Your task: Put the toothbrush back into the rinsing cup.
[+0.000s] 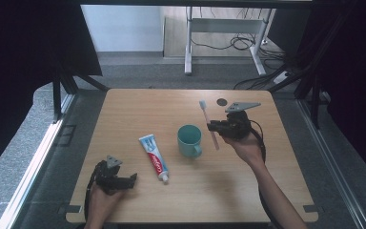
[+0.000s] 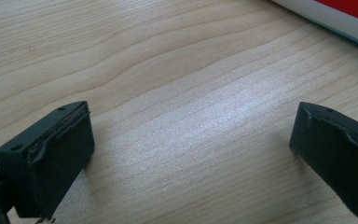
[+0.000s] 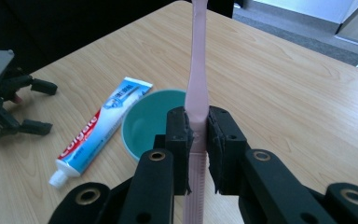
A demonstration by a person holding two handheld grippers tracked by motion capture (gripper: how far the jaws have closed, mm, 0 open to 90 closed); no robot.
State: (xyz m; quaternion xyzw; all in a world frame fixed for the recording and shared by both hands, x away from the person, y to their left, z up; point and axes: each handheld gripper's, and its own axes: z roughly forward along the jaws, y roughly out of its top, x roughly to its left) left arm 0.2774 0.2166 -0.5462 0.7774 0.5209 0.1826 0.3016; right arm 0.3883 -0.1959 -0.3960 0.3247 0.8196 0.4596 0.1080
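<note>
Two grippers in play: the right gripper (image 3: 198,135) clamps the pink toothbrush (image 3: 197,93) aloft beside the teal cup (image 1: 189,139), apparently mid-carry, needing lowering into it; the left gripper (image 1: 119,176) rests spread and empty.

On the worktop (image 1: 133,109): cup (image 1: 189,140) at centre, toothpaste tube (image 1: 154,157) just left of it. Toothbrush (image 1: 208,125) in right hand-held gripper (image 1: 215,126), right of cup. Left hand-held gripper (image 1: 132,180) near front-left corner, apart from tube.
</note>
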